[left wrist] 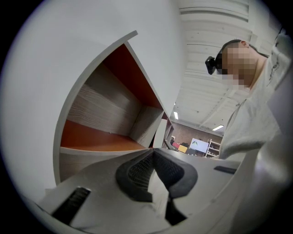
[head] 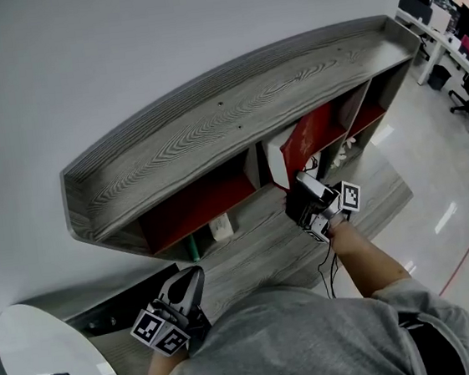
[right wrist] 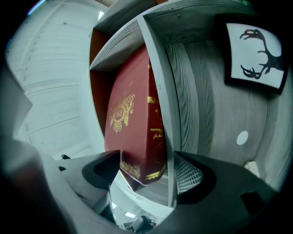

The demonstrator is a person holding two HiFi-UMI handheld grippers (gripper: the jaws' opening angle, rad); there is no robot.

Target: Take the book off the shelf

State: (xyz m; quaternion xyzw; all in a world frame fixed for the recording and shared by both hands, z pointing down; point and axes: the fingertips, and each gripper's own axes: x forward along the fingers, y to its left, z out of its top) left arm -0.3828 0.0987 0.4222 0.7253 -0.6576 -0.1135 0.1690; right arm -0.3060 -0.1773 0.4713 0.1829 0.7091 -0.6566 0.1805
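Note:
A dark red book with gold print (right wrist: 132,114) stands tilted in a compartment of the grey wooden shelf (head: 235,115). From the head view the book (head: 306,139) leans out of the shelf front. My right gripper (right wrist: 149,164) reaches up to its lower end. One pad touches the cover. The other pad (right wrist: 187,176) sits behind the grey divider edge (right wrist: 167,137) that runs beside the spine. In the head view my right gripper (head: 300,190) is just below the book. My left gripper (head: 188,282) hangs low by the shelf's left end, shut and empty (left wrist: 153,160).
A deer picture (right wrist: 256,52) is in the compartment right of the divider. Small white (head: 220,226) and green (head: 193,248) items sit on the lower board. A round white table (head: 44,364) is at bottom left. Desks and chairs (head: 464,102) stand far right.

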